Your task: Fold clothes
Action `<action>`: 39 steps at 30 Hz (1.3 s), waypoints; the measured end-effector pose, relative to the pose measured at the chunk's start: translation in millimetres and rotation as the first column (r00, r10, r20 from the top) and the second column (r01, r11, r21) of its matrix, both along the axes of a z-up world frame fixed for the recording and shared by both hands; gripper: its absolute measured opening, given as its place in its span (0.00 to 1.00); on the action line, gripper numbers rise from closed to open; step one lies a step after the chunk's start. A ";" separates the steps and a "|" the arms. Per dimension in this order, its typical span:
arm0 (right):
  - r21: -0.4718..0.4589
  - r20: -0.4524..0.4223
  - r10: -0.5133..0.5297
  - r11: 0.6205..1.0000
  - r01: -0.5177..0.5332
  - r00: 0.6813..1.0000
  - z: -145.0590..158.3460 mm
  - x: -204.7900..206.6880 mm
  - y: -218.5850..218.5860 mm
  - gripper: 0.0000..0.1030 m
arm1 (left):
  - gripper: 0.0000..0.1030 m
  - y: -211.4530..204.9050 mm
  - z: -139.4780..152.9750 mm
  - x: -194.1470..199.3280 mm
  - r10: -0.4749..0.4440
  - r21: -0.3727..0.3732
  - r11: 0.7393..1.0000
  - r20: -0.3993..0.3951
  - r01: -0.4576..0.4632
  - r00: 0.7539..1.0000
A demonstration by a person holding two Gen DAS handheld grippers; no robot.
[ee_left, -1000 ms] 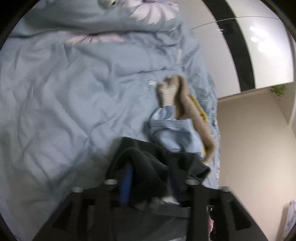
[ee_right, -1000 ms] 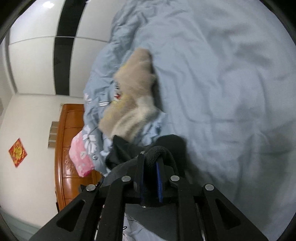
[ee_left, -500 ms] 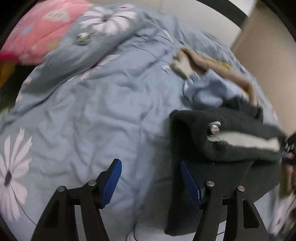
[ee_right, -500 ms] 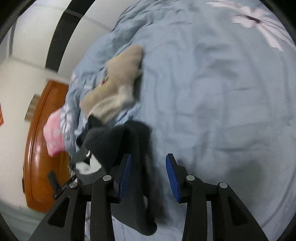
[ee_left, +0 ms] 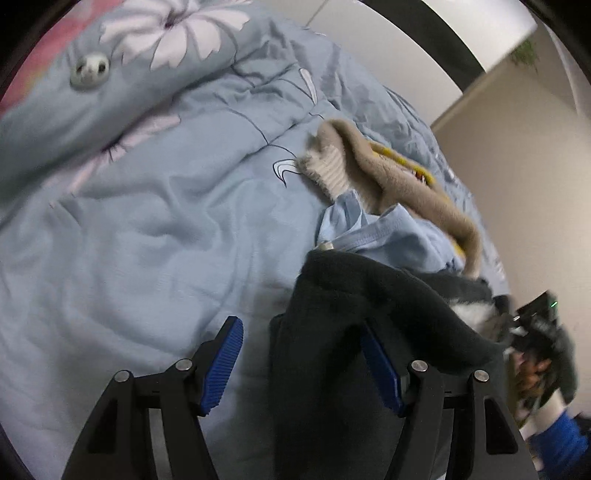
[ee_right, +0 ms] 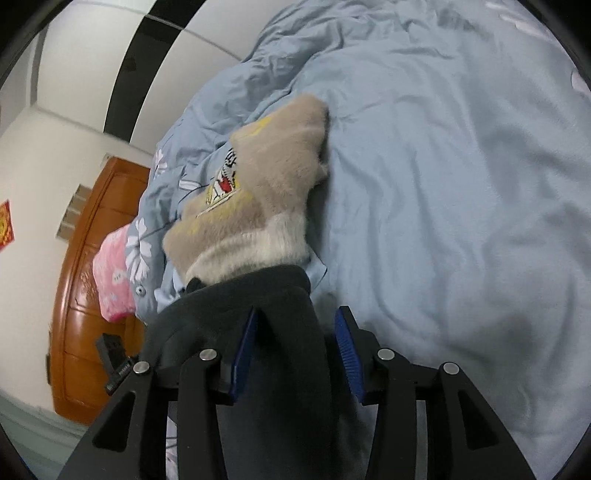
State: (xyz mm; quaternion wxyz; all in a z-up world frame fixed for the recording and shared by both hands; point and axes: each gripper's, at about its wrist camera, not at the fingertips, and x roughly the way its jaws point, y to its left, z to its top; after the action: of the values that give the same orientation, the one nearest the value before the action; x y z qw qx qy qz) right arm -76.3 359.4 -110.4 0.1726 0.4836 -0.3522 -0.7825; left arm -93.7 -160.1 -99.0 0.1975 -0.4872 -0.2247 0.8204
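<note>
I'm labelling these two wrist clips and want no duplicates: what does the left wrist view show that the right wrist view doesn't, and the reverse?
Only the left wrist view: the pale blue garment tucked under the beige one, a white flower print on the pillow, and the other hand-held rig at the right edge.

Only the right wrist view: the wooden headboard, a red wall decoration and the beige garment's cartoon patch.

Both: the blue duvet, the beige fleece garment, the dark garment, and open tongs, left and right.

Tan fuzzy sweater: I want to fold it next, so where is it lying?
The tan fuzzy sweater lies on the blue duvet just beyond the dark garment, upper right in the left wrist view, over a light blue garment.
</note>
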 end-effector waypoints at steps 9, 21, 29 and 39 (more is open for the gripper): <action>-0.040 -0.016 -0.003 0.999 0.002 1.000 1.9 -7.1 -10.6 0.37 | 0.42 12.4 8.7 5.5 -0.003 -0.009 1.000 -0.039 0.003 0.999; -0.050 -0.250 0.000 0.999 -0.013 0.968 69.4 19.0 0.3 0.09 | 0.10 -11.3 59.7 28.5 0.064 0.029 0.998 -0.216 -0.059 0.974; -0.006 -0.063 -0.066 0.998 0.066 0.996 3.2 -4.1 5.1 0.09 | 0.11 -18.4 -3.9 5.9 0.124 -0.009 0.992 -0.050 -0.124 0.991; 0.029 0.016 -0.051 0.998 0.050 0.999 -12.4 -12.2 0.4 0.09 | 0.14 -6.9 -0.5 -8.4 0.071 -0.034 0.997 0.003 -0.071 0.997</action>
State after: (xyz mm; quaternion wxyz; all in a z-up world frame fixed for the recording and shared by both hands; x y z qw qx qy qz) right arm -88.5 359.8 -122.8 0.1430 0.4833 -0.3545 -0.7875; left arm -102.1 -167.0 -99.4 0.1596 -0.4839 -0.2281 0.8297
